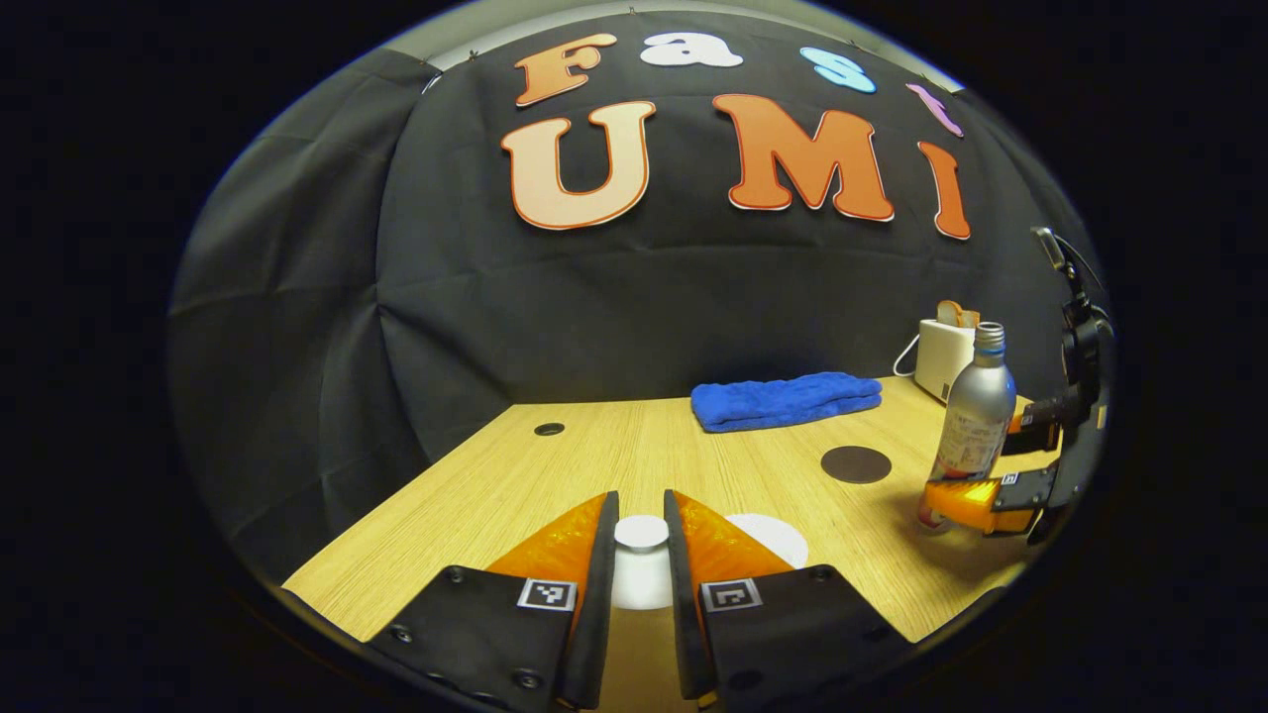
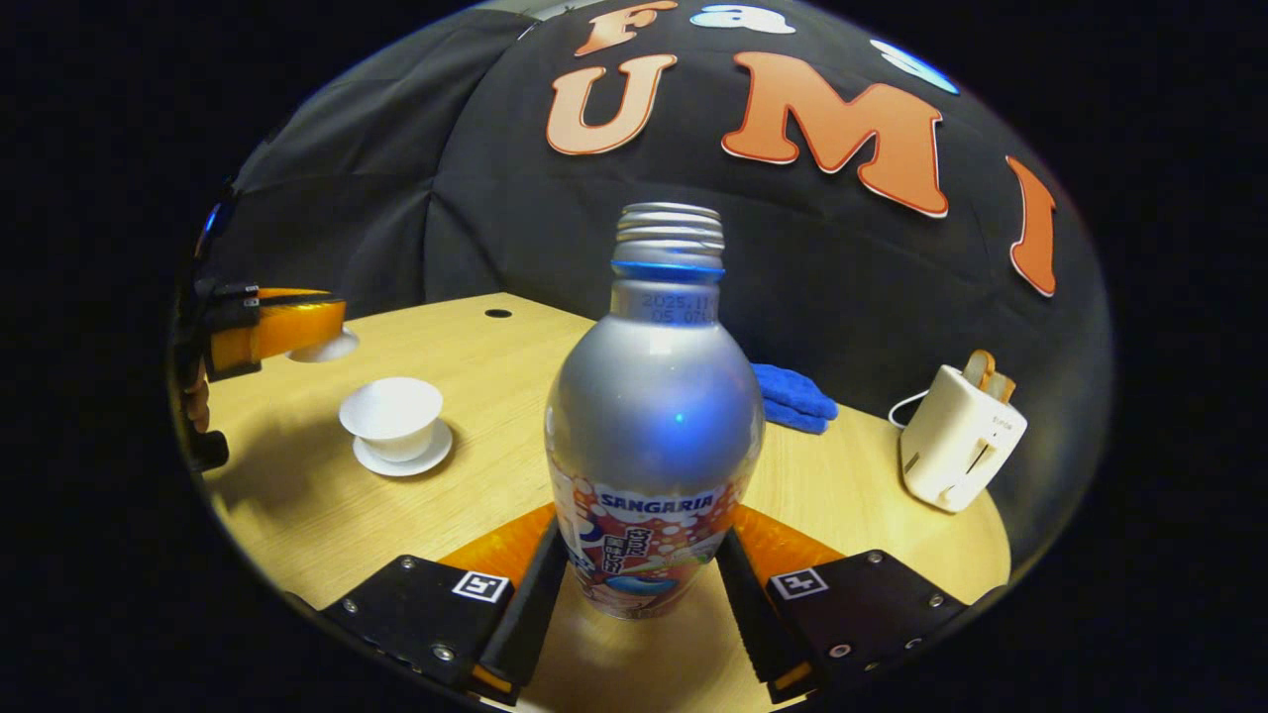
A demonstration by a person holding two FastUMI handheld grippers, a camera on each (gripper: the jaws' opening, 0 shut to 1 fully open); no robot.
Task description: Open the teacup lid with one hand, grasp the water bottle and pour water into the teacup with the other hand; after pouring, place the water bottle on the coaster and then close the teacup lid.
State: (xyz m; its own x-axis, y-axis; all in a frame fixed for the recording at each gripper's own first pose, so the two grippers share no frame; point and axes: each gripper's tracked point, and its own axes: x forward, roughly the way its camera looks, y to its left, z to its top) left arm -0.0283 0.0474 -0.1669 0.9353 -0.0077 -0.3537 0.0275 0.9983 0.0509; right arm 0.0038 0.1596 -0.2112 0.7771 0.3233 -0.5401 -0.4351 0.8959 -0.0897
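A white teacup (image 2: 393, 408) stands uncovered on its saucer (image 2: 404, 460) at the table's left in the right gripper view. Above and beside it, my left gripper (image 2: 297, 332) holds the white lid (image 2: 332, 349) in the air. In the left gripper view, the left gripper (image 1: 641, 510) is shut on the lid's knob (image 1: 641, 535), and the teacup (image 1: 778, 537) peeks out behind one finger. The silver water bottle (image 2: 654, 416) stands upright and uncapped, with my right gripper (image 2: 644, 540) shut on its lower body. The bottle (image 1: 979, 396) and right gripper (image 1: 976, 460) sit just right of the dark round coaster (image 1: 856, 463).
A folded blue towel (image 1: 786, 399) lies at the back of the wooden table (image 1: 555, 475). A white toaster (image 2: 959, 436) with bread in it stands at the back right, its cord trailing. A small round hole (image 1: 549, 429) marks the table's far left.
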